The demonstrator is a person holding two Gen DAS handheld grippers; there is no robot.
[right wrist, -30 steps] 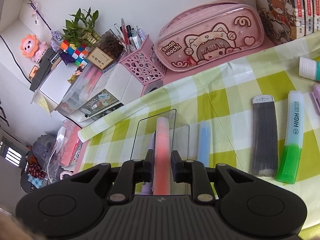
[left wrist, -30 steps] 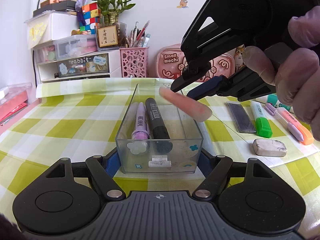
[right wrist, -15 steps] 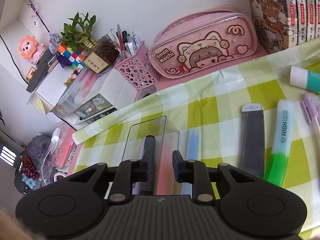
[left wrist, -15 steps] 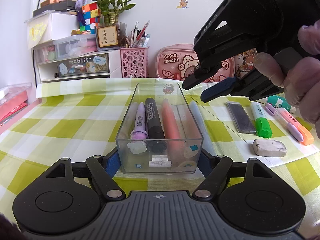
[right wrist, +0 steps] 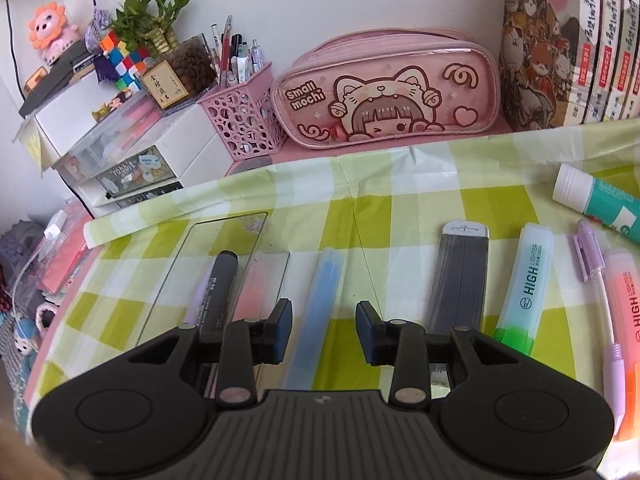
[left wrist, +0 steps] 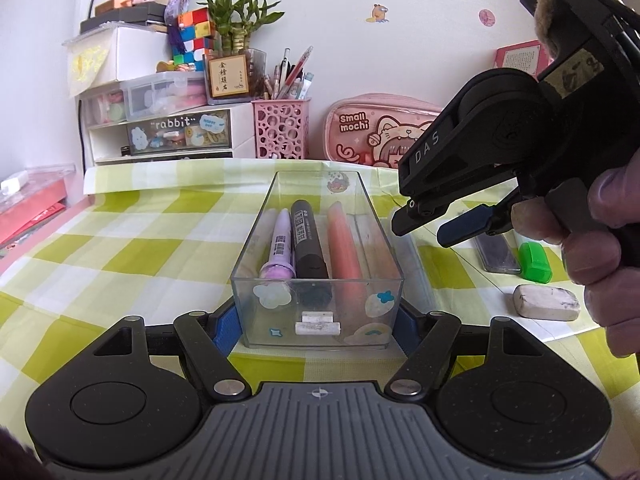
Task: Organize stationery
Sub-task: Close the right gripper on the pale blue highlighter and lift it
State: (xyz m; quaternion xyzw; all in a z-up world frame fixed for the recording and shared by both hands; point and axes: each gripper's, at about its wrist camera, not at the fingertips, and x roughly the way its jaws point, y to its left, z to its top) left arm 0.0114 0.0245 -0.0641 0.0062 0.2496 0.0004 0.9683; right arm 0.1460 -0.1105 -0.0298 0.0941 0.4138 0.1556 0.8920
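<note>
Left wrist view: low, close behind clear box (left wrist: 316,264), facing wall. Right wrist view: higher, angled down over table (right wrist: 400,216). Shared: box, pink pencil case (right wrist: 388,92).

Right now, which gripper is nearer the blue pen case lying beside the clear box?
Right. The right gripper hangs open directly over the blue pen case. The left gripper sits at the clear box, its fingers either side.
</note>
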